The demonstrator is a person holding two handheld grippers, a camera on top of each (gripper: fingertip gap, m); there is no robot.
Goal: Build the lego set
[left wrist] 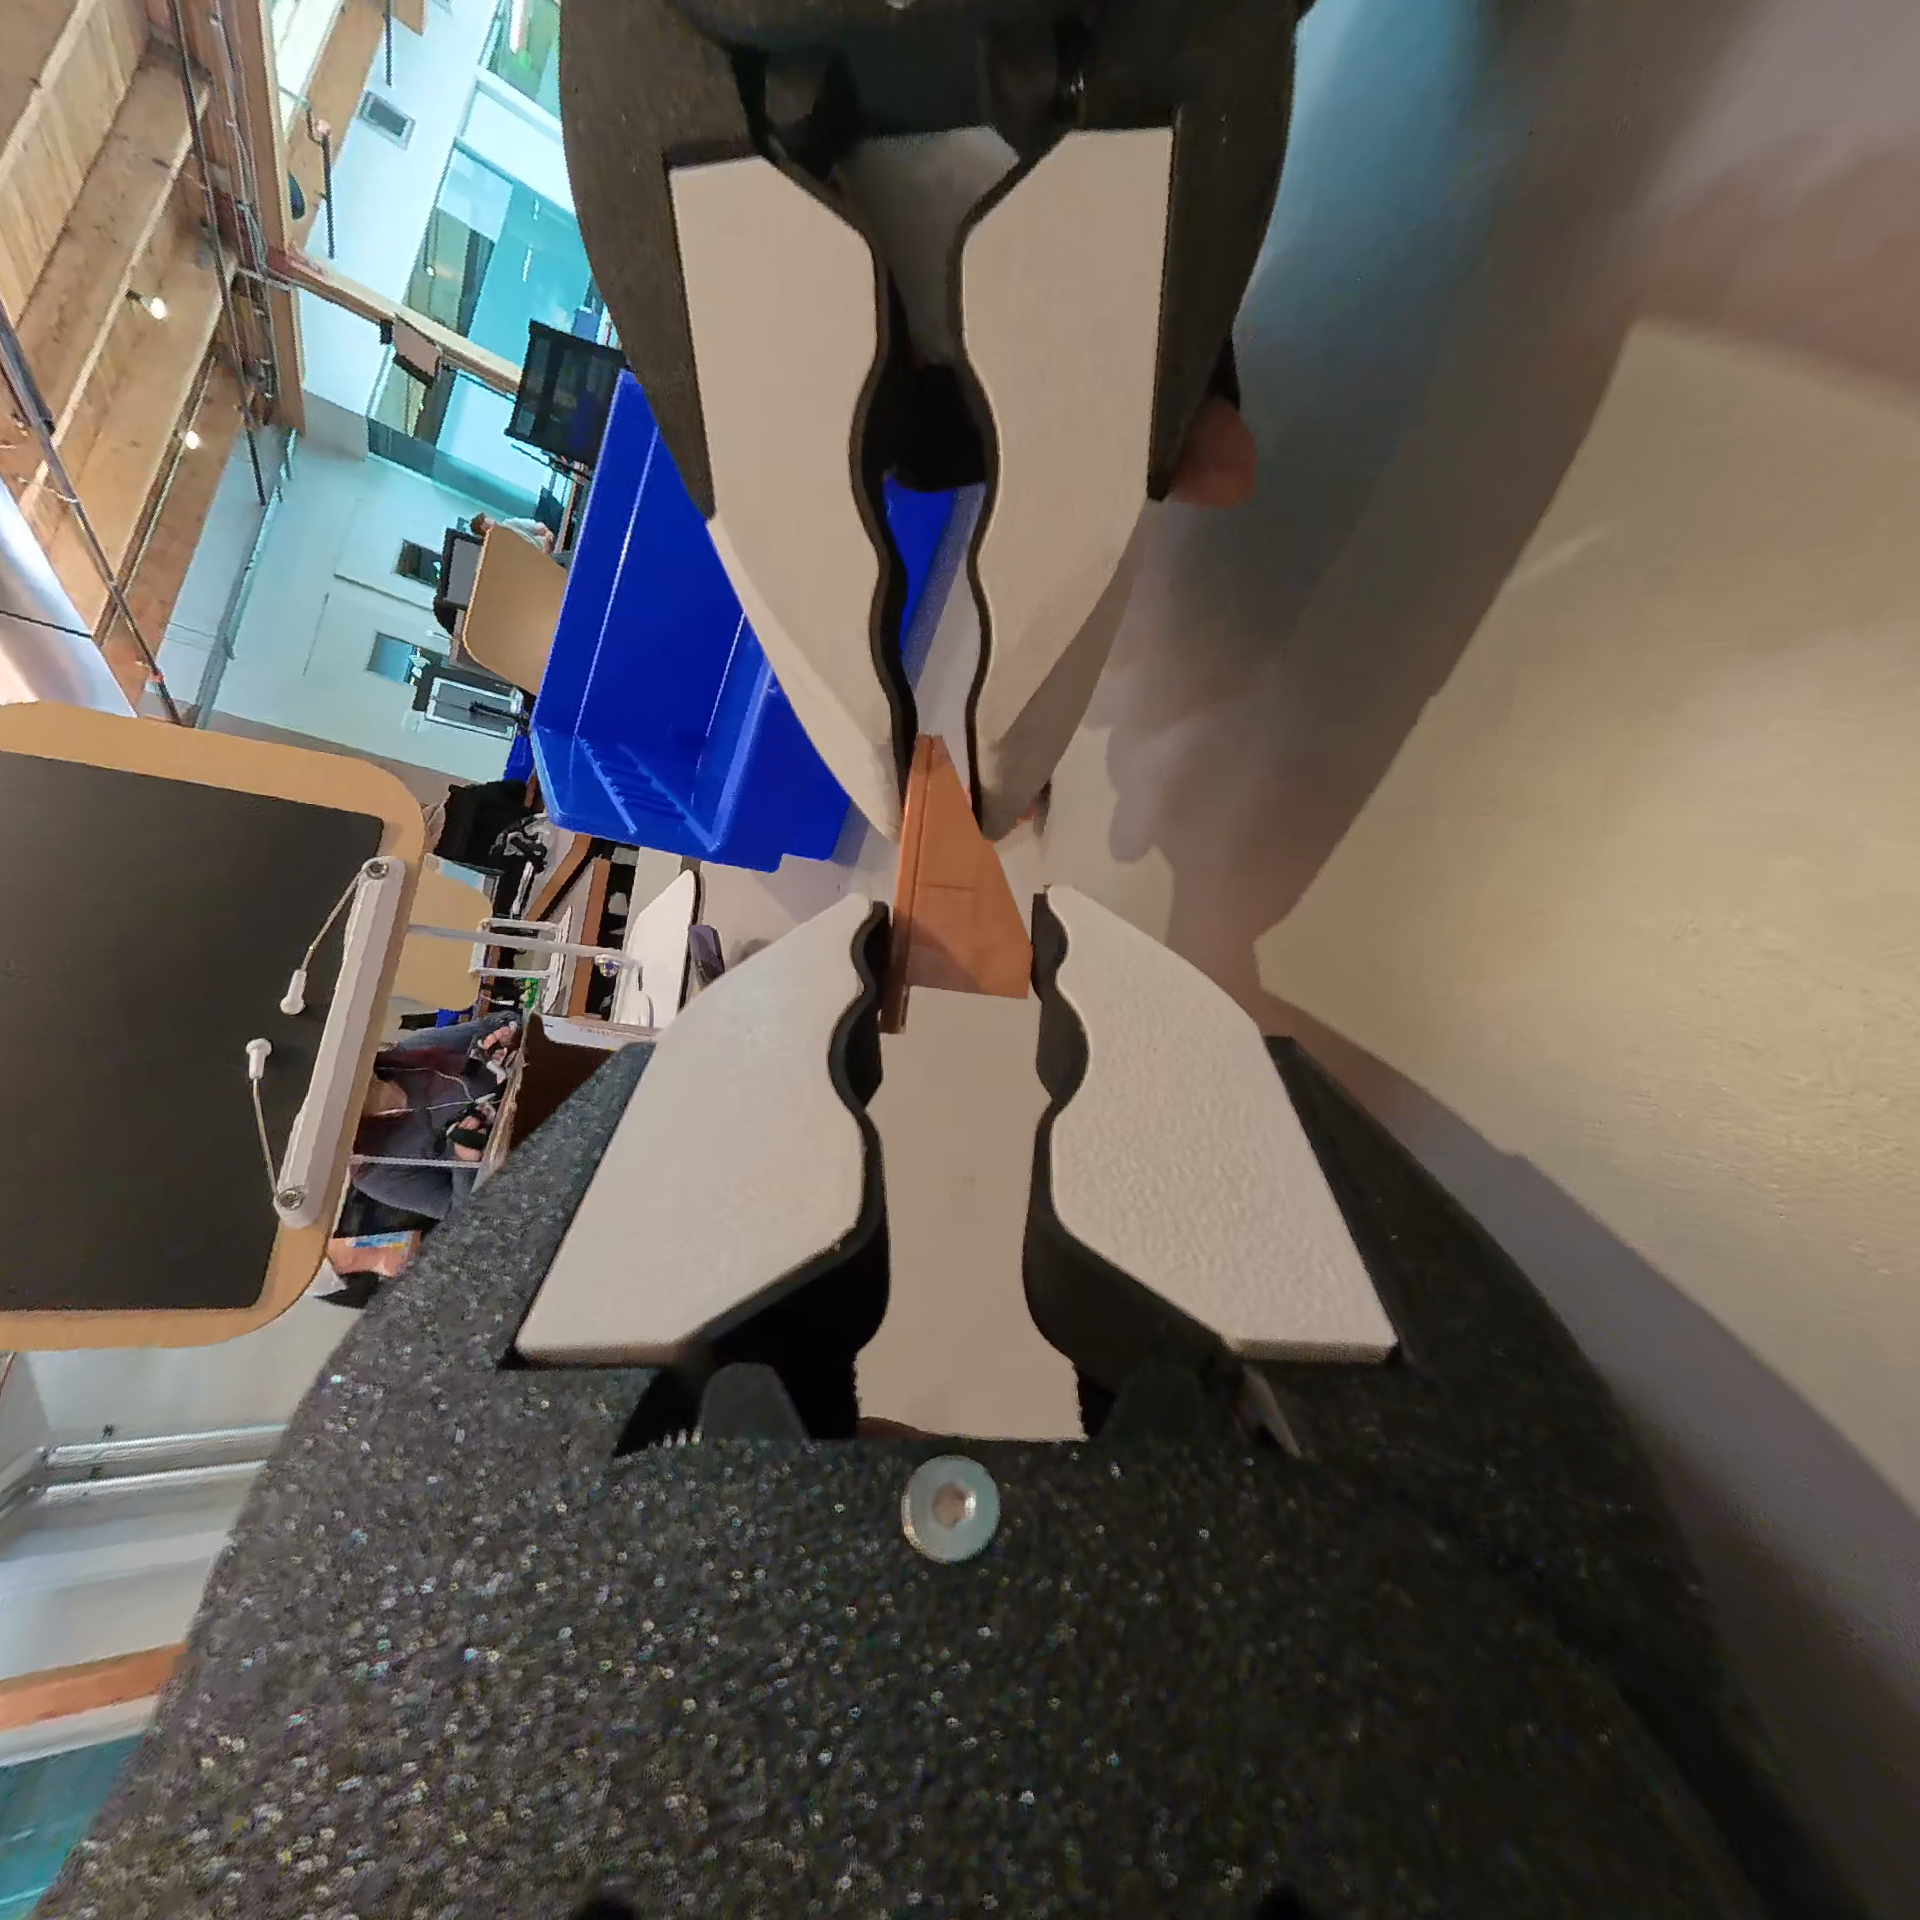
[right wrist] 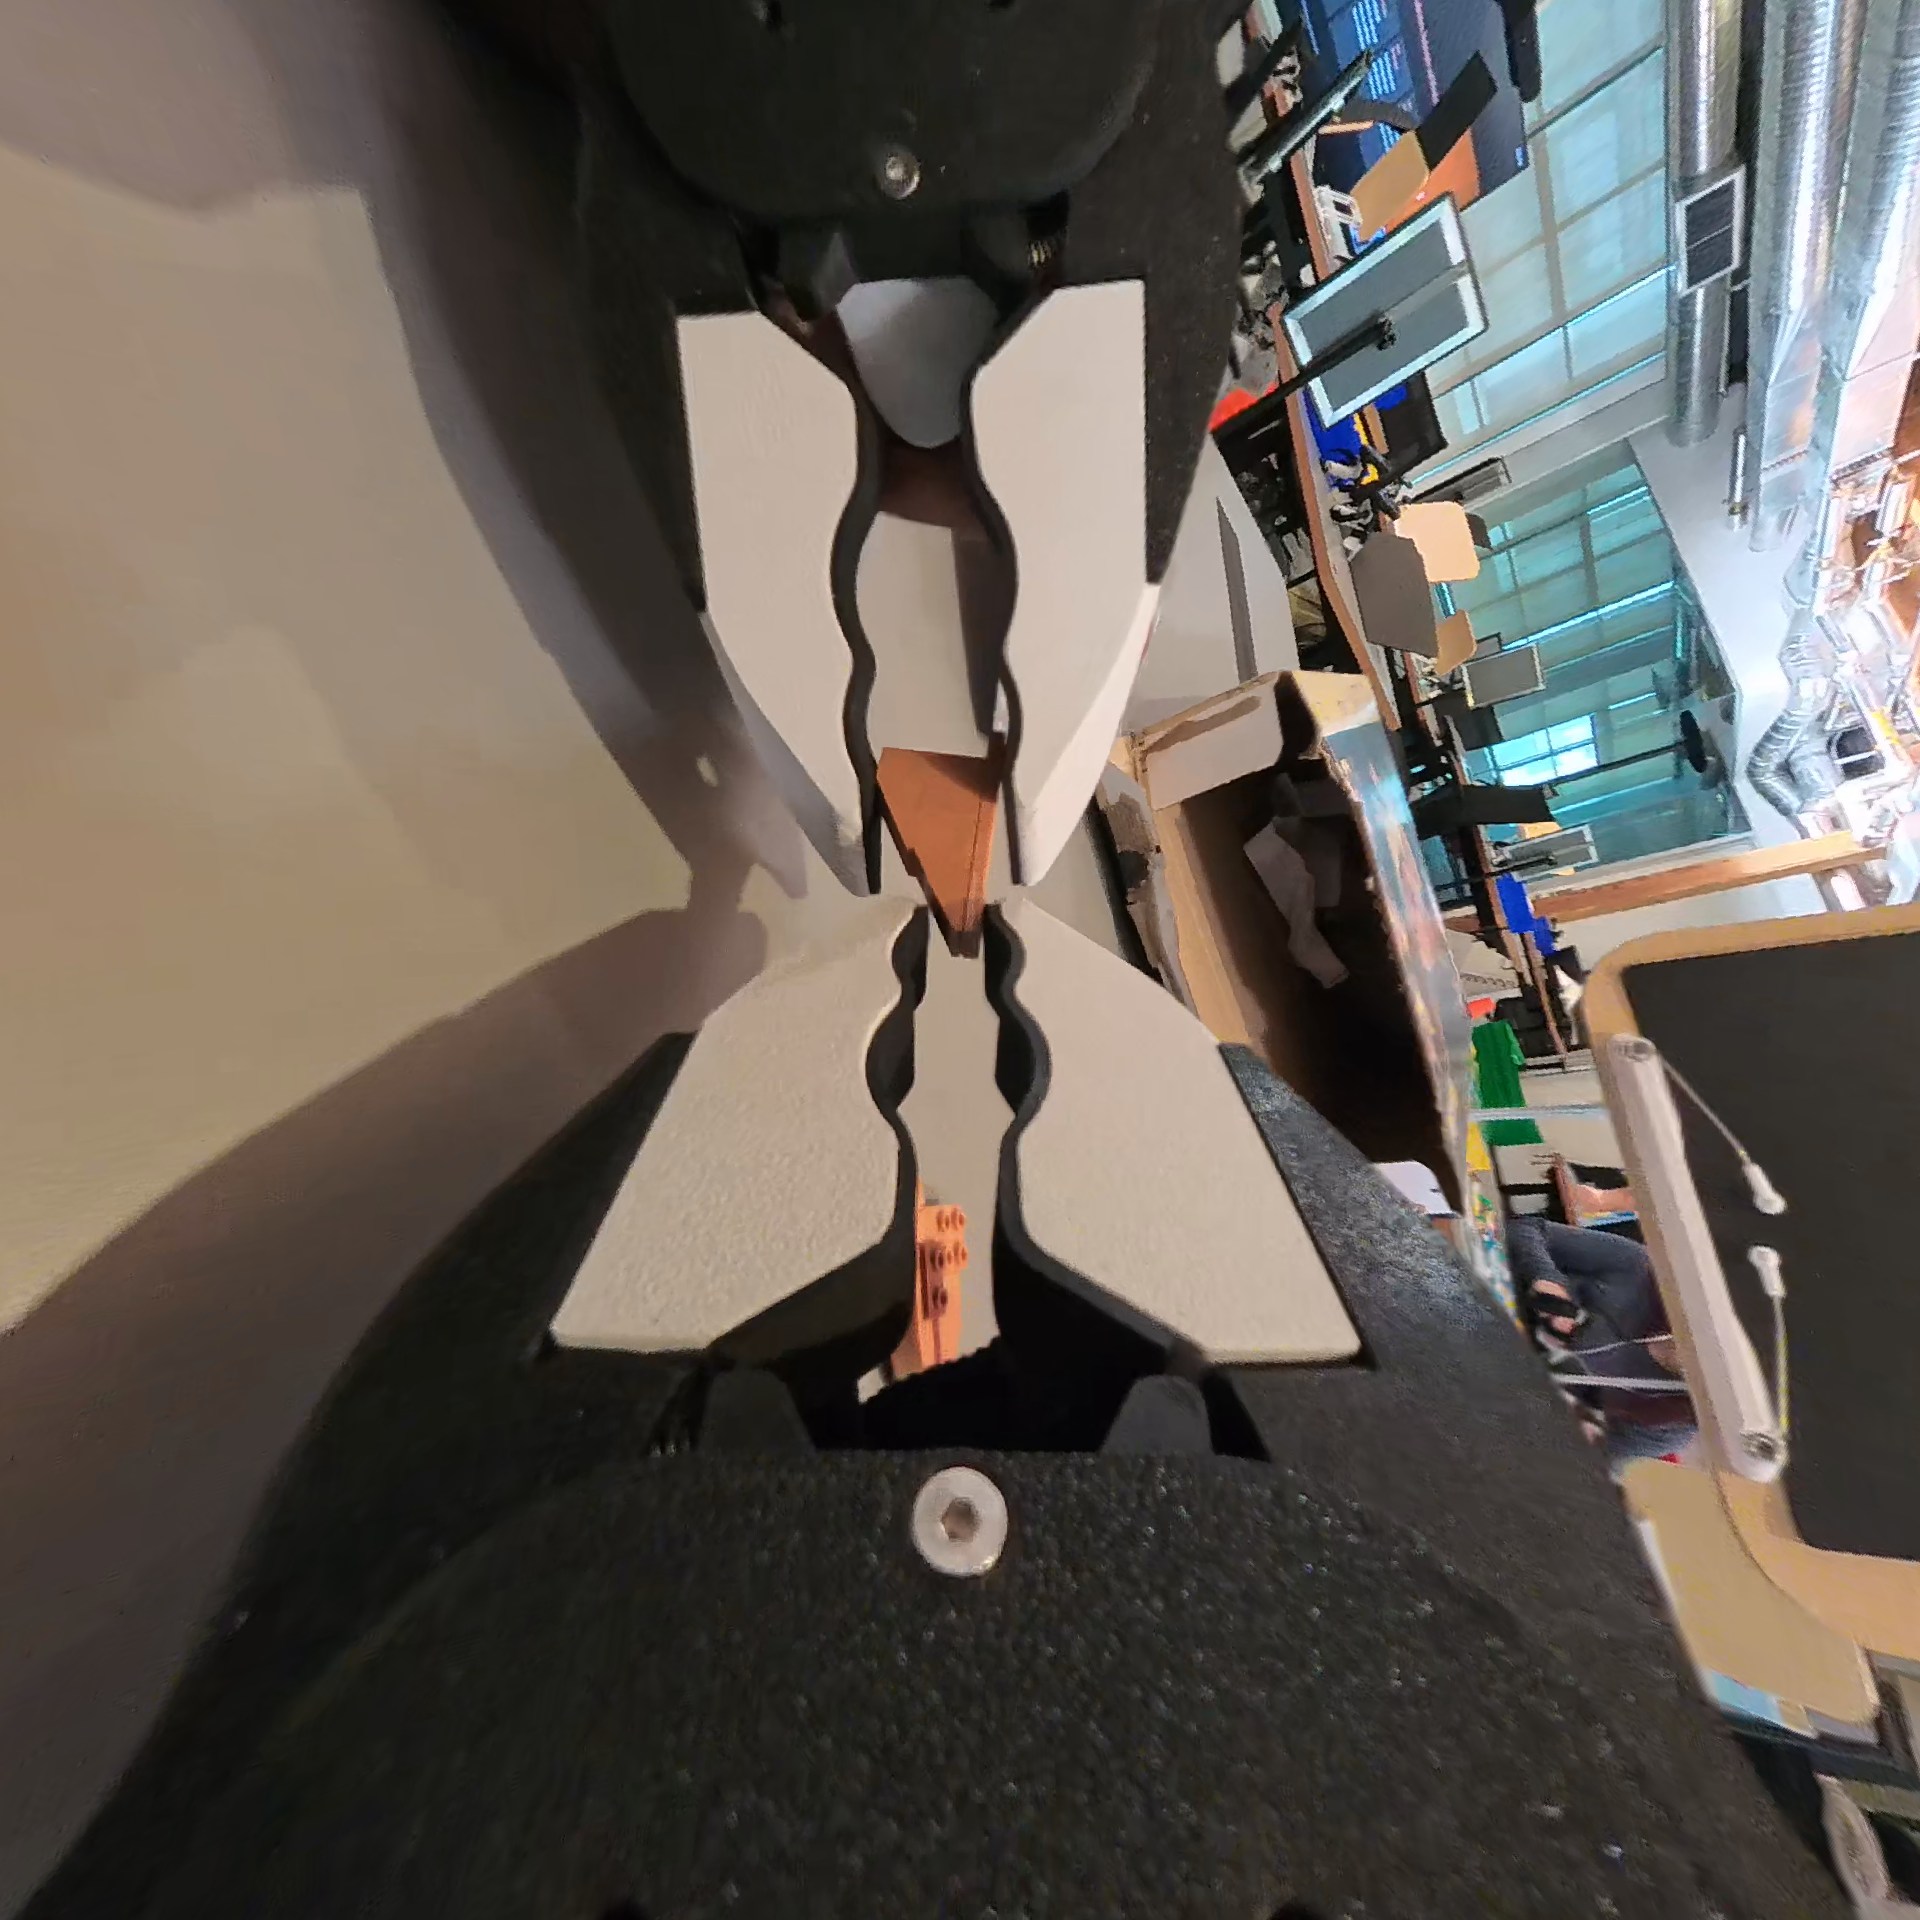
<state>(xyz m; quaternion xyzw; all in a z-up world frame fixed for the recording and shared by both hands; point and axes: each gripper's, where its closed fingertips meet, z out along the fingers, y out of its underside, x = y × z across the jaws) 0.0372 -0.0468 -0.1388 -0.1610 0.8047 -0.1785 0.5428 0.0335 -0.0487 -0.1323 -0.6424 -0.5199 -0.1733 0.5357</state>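
Observation:
A brown wedge-shaped plate (left wrist: 961,925) hangs in the air between my two grippers, which face each other tip to tip. My left gripper (left wrist: 958,909) is shut on the plate's wide end, with a pad against each side. My right gripper (right wrist: 956,920) is shut on the plate's narrow tip. It also shows in the left wrist view (left wrist: 940,821), coming from the top. In the right wrist view the plate (right wrist: 935,821) points down out of the left gripper (right wrist: 945,878) into my right fingertips.
A pale table top (left wrist: 1610,831) lies behind. A blue bin (left wrist: 665,644) stands beside the grippers, and an open cardboard box (right wrist: 1299,883) on the other side. A chair with a black pad (left wrist: 156,1018) is near. A small brown studded piece (right wrist: 940,1278) shows between the right fingers' bases. The tips of both grippers are at nearly the same place.

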